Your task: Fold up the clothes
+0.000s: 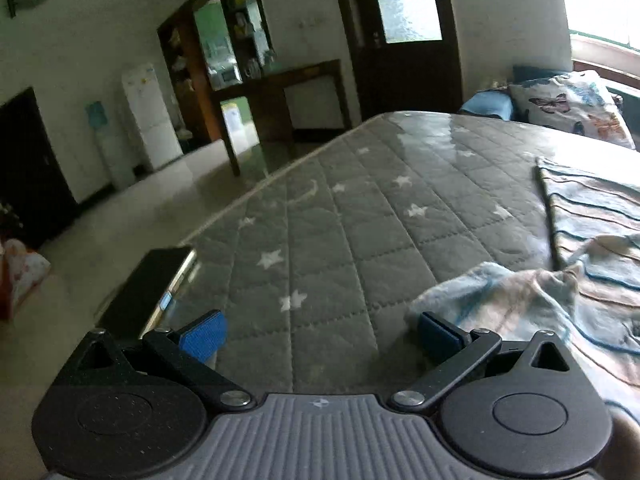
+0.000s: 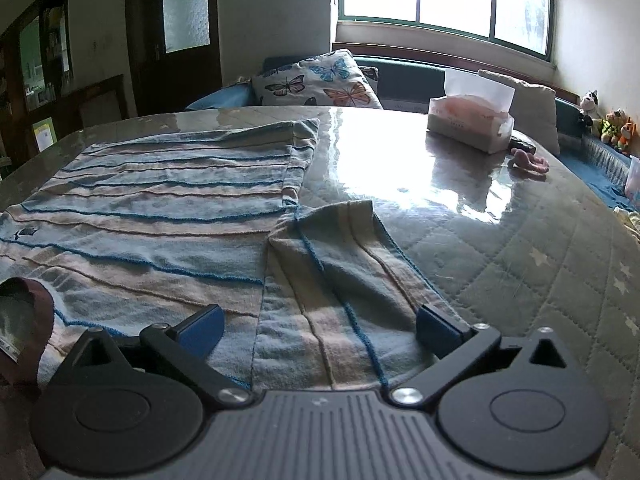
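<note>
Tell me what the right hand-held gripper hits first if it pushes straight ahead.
The right hand-held gripper, jaws open, would first meet the striped blue-and-beige T-shirt's sleeve lying flat on the grey star-quilted table cover. Depth is unclear; it may already hover over the cloth.

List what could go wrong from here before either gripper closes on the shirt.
1. The phone lies at the table's edge beside the open left gripper; a sideways sweep could knock it off.
2. The right gripper is open over the sleeve; closing here may pinch only a single layer, so the fold could come out crooked.
3. The table cover looks glossy, so the striped shirt might slide when pulled.
</note>
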A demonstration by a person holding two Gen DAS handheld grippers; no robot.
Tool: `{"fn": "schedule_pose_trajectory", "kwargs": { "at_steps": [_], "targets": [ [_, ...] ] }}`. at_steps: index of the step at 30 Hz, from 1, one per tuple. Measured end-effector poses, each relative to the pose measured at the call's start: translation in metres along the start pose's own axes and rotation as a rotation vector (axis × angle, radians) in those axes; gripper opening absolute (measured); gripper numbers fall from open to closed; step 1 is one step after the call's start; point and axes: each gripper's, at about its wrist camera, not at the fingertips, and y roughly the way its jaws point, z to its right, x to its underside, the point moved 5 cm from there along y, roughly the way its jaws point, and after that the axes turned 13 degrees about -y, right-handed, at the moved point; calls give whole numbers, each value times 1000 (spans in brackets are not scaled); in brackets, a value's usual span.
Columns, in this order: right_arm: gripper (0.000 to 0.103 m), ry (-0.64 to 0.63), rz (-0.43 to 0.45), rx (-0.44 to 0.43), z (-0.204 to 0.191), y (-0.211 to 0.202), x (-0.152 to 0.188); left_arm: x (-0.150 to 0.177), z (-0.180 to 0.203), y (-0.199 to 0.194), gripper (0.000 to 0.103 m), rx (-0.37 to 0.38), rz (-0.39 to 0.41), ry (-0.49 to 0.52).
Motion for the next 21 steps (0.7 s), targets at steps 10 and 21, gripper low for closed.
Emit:
{"fn": "schedule_pose_trajectory", "kwargs": {
  "at_steps": [10,21],
  "targets": [
    [103,0,0,0,0,0,0,14,9,-16,103,82,-27,58],
    [103,0,1,0,0,0,0,6,83,-35,103,329,53,84]
  ]
}}
